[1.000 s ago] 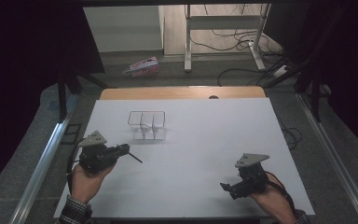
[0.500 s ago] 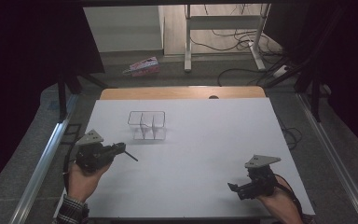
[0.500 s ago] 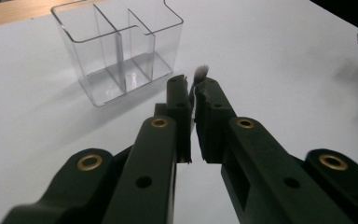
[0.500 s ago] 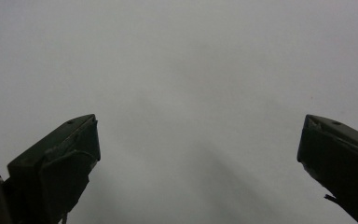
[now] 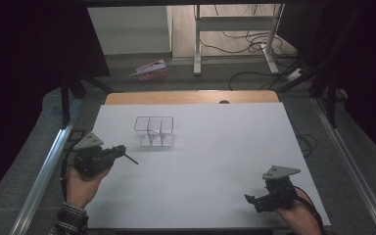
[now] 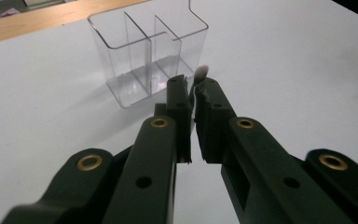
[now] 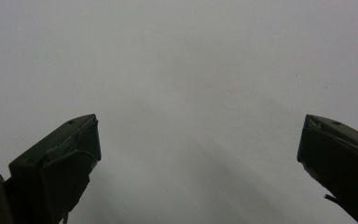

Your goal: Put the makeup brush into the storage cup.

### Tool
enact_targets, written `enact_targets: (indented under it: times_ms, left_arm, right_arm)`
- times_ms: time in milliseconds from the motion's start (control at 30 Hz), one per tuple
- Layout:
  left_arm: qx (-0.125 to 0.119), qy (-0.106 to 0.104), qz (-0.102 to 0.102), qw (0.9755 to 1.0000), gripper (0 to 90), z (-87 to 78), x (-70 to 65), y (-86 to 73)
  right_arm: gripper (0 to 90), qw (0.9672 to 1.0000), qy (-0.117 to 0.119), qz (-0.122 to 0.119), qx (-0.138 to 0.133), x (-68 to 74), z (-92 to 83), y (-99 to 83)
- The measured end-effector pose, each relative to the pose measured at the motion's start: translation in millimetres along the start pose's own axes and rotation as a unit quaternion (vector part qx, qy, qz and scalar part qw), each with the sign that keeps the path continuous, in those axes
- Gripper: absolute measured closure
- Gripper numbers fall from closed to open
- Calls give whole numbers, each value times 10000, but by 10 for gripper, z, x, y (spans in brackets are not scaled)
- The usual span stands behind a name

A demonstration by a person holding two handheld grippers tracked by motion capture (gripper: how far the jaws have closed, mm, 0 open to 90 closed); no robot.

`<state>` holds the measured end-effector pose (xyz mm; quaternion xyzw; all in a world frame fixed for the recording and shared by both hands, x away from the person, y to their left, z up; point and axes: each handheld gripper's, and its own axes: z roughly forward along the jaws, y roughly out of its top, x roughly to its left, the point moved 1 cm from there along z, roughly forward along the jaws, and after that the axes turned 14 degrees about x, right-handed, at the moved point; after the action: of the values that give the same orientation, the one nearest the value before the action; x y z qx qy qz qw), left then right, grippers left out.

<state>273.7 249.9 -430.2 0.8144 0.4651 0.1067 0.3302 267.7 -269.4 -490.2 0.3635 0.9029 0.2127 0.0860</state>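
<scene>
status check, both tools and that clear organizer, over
Left tool shut on small brush, short of clear organizer. Right tool open, holding nothing. Path unobstructed.

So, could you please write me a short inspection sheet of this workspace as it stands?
Surface: white table top, wooden strip along its far edge.
Job's things: clear three-compartment organizer, upright, nothing seen inside; small brush, bristle tip poking past the jaws.
Clutter: nothing seen on the table.
Grippers: left hand-held gripper shut on the brush, short of the organizer; right hand-held gripper open, holding nothing, near the front right corner.
Cables: loose cables on the floor behind.
Surroundings: pink carton on the floor, metal stand legs, dark curtains.
</scene>
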Motion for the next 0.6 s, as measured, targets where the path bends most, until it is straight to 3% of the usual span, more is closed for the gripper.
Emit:
enact_targets:
  times_ms: [600]
  left_arm:
    - [99, 149, 114, 9998, 853, -30, 101, 328]
  right_arm:
    - [0, 9999, -22, -38, 130, -10, 11, -52]
